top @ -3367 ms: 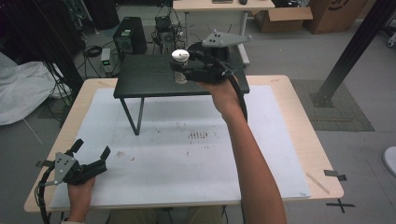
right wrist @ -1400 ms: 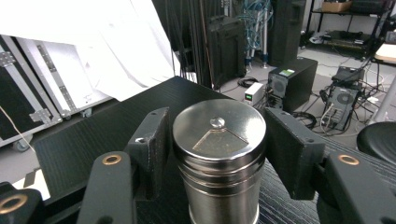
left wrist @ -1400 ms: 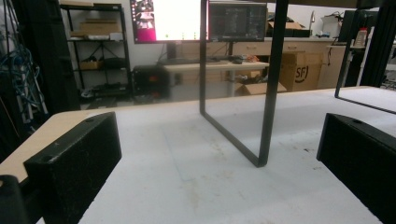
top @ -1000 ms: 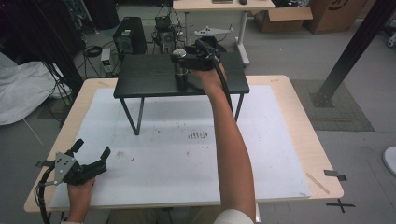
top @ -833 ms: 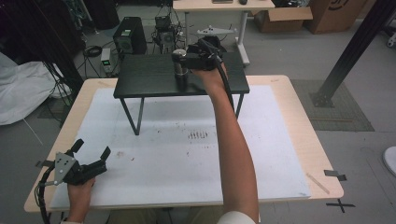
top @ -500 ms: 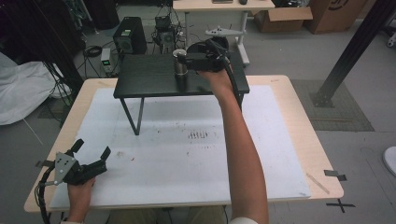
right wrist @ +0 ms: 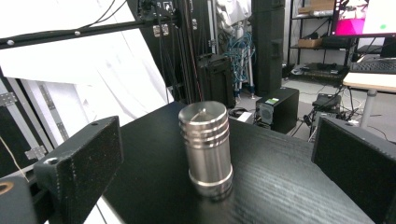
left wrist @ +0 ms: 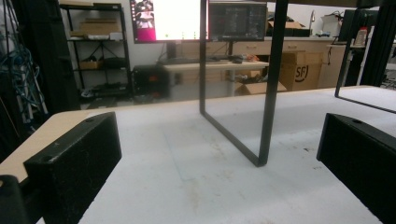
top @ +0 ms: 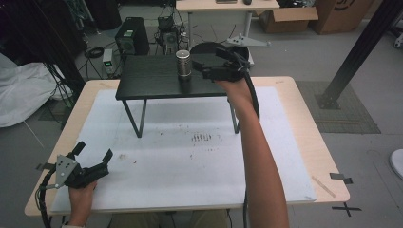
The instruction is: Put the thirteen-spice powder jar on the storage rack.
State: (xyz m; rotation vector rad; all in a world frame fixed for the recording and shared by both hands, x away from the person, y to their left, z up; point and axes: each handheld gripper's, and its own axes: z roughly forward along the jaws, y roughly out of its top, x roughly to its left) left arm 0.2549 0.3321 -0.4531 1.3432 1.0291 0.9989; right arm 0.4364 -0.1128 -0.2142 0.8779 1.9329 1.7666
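Observation:
A ribbed steel cylinder (top: 183, 64) (right wrist: 206, 147) stands upright on the small black stand (top: 152, 78) (right wrist: 280, 182) at the back of the table. My right gripper (top: 198, 69) (right wrist: 215, 140) is level with it, just to its right, pointing at it. Its jaws have just been opening and now stand wide. The cylinder is a little ahead of the tips, untouched. My left gripper (top: 94, 152) (left wrist: 219, 140) rests open near the table's front left corner with nothing between its jaws.
A white mat (top: 190, 161) covers the wooden table (top: 304, 118). The stand's thin black legs (top: 135, 118) (left wrist: 264, 116) rise from the mat. Computers and cables (top: 130, 40) sit on the floor behind, and a cardboard box (top: 290, 19) lies farther back.
The right gripper let go of the cylinder and drew back to the right, its jaws spreading. The cylinder stays upright on the stand. The left gripper has not moved.

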